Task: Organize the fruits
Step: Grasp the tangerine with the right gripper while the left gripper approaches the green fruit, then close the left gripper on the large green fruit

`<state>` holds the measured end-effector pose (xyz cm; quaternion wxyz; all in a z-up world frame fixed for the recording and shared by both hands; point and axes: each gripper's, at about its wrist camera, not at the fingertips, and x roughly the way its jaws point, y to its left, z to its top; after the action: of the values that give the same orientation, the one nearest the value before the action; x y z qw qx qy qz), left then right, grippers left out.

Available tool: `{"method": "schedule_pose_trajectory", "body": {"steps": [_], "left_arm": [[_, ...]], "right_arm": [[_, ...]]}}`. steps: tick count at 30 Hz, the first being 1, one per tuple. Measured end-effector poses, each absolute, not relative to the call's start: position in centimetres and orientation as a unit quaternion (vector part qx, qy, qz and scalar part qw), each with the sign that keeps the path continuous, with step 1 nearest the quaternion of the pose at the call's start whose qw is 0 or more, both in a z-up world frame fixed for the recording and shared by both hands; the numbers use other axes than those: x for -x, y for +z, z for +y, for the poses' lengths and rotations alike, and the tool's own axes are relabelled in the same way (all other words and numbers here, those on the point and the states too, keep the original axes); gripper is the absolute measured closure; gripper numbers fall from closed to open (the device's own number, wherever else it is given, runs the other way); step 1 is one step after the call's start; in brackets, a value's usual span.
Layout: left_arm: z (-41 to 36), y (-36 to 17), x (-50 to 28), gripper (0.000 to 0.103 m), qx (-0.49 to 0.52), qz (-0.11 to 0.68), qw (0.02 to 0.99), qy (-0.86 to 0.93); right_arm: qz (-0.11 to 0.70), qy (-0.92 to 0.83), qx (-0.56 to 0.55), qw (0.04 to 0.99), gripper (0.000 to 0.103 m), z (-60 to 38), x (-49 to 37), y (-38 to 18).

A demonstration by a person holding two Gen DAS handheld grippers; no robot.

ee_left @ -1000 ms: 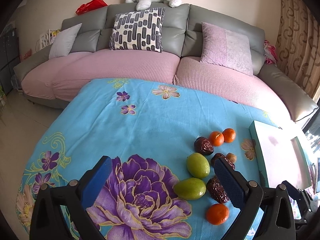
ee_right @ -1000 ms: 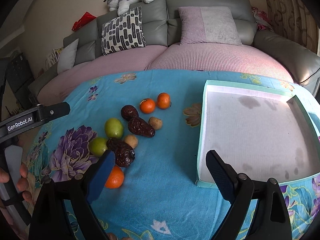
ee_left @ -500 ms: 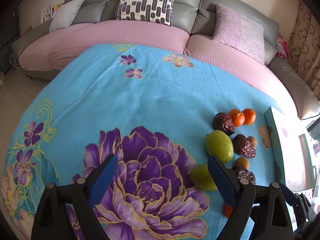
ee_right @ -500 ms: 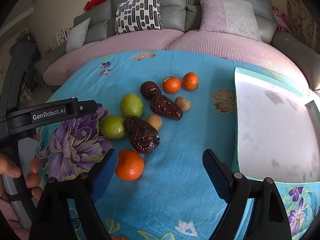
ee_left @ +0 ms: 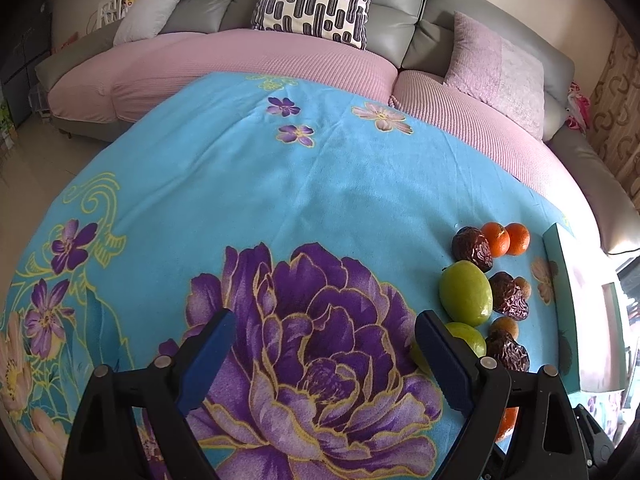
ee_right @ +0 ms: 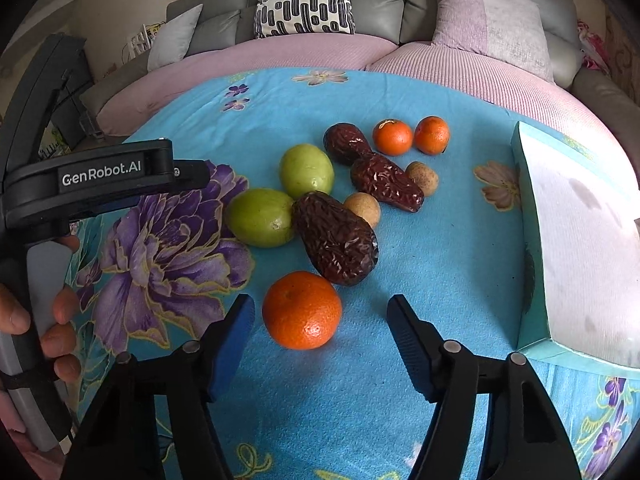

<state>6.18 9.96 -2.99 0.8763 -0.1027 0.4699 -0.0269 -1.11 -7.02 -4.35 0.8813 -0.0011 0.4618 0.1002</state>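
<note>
On floral blue cloth (ee_right: 440,264) before grey sofa (ee_left: 400,24) | fruits (ee_right: 332,232) clustered | both fingers spread, empty

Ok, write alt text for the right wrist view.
The open right gripper hovers just behind an orange on a blue floral cloth. Beyond it lie green fruits, wrinkled dates and two more oranges; an empty teal tray sits right.
</note>
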Motion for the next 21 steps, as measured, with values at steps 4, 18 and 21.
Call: {"method": "schedule_pose_trajectory", "body": {"steps": [4, 18, 21], "left_arm": [[9.6, -2.7, -6.1, 0.011, 0.1, 0.467, 0.878, -0.033], [7.7, -2.0, -5.7, 0.011, 0.101, 0.465, 0.877, -0.069], [6.2, -2.2, -5.6, 0.011, 0.086, 0.469, 0.875, -0.086]], "right_arm": [[0.466, 0.105, 0.003, 0.878, 0.048, -7.0, 1.1, -4.5], [0.441, 0.102, -0.019, 0.891, 0.063, -8.8, 1.9, -2.5], [0.44, 0.082, -0.029, 0.894, 0.063, -10.1, 1.7, -2.4]]}}
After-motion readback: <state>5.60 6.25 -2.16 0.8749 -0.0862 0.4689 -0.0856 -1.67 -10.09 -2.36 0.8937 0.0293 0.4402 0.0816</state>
